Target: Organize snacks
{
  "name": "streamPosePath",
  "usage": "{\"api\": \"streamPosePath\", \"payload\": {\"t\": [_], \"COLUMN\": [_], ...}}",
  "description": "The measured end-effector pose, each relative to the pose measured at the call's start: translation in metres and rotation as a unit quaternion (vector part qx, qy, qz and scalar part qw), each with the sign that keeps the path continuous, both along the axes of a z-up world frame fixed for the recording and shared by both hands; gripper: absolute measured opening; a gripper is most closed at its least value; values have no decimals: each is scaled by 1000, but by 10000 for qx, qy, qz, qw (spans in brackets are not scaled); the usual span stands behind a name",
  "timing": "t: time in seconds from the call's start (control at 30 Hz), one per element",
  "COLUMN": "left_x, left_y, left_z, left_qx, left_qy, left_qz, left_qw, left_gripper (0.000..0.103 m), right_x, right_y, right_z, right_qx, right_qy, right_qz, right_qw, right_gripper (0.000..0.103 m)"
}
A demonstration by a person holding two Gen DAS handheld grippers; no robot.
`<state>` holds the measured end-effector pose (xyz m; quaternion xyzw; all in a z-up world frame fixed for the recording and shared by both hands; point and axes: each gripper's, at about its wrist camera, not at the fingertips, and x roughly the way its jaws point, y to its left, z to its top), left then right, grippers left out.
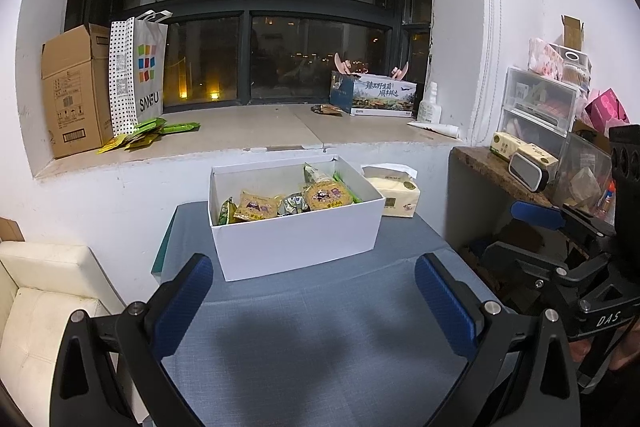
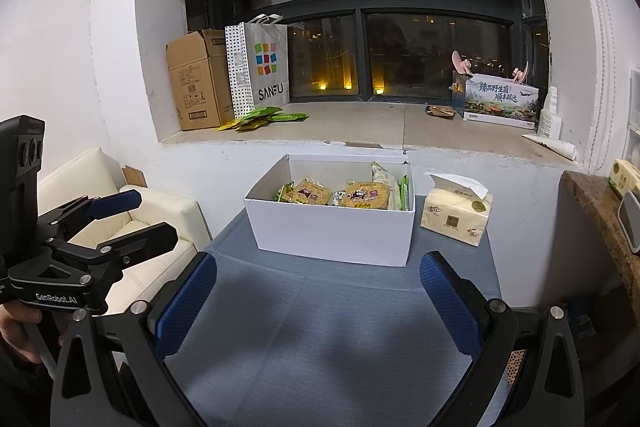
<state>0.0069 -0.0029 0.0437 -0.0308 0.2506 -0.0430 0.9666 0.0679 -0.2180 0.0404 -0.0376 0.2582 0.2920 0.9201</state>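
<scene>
Blue-grey cloth covers a small table (image 1: pixel 320 327) under a dark window, its near half bare.

Nearest, the left gripper (image 1: pixel 316 301) and the right gripper (image 2: pixel 320 301) both hover over the bare cloth with blue pads spread wide and nothing between them. Farther in, a white box (image 1: pixel 296 239) sits at the middle of the table, open-topped, with snack packets (image 1: pixel 256 205) lying inside; cloth shows along its left and near sides. Just right of the box a tissue pack (image 2: pixel 456 213) stands near the table's right edge. Left of the table, a cream sofa (image 2: pixel 132 223) sits close by; right, a wooden shelf (image 1: pixel 492 169) juts in. Beyond, a wide stone windowsill (image 1: pixel 248 131) holds green packets (image 1: pixel 148 135) beside a SANFU bag (image 1: pixel 144 67) and a cardboard box (image 1: pixel 76 91) at far left, and a printed box (image 1: pixel 380 95) at far right, with its middle open.
</scene>
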Motion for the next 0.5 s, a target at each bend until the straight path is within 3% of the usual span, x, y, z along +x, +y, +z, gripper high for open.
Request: {"api": "streamPosePath", "payload": {"t": [0.5], "left_x": [-1], "left_y": [1], "left_z": [-1], "left_qx": [-14], "left_qy": [16], "left_qz": [-6], "left_qw": [10000], "left_gripper": [103], "right_x": [-3], "right_y": [2], "right_z": [-1], "right_qx": [4], "right_qy": [14], "right_qz": [-5], "right_qw": [10000], "right_gripper": [103]}}
